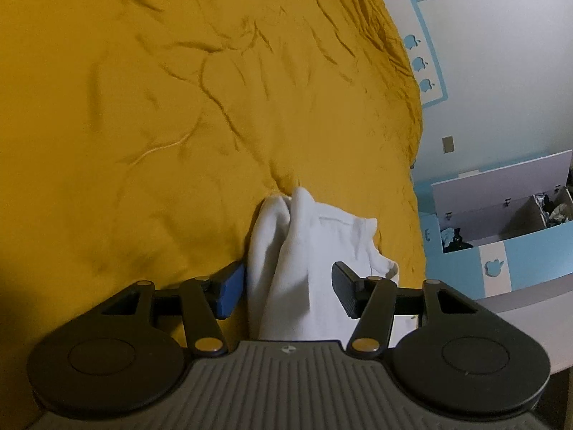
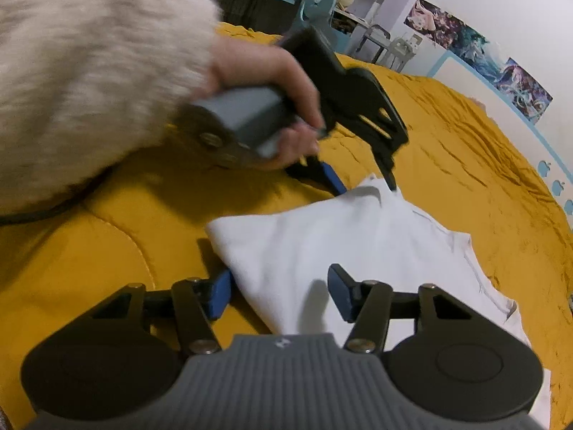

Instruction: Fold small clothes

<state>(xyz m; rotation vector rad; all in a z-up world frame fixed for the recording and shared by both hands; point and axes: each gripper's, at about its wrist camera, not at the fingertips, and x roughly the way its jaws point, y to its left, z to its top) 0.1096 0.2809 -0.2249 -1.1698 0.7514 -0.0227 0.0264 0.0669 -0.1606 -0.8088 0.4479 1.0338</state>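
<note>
A white garment (image 2: 340,236) lies partly folded on the yellow bedspread (image 2: 107,251), near the bed's edge. My right gripper (image 2: 281,295) straddles its near left edge: the blue left pad sits just off the cloth and the other pad over it, not pressing. A hand in a fluffy cream sleeve (image 2: 89,71) holds my left gripper (image 2: 365,188) at the garment's far corner, jaws apart around a raised ridge of cloth. In the left wrist view the left gripper (image 1: 286,292) stands open with the bunched white garment (image 1: 286,251) between its fingers.
The bedspread (image 1: 143,107) stretches wrinkled ahead and to the left. The bed's edge runs on the right, with a white and blue open storage box (image 1: 501,208) beyond it. Shelves and a blue chair (image 2: 318,7) stand past the bed. A dark cable (image 2: 43,213) lies at left.
</note>
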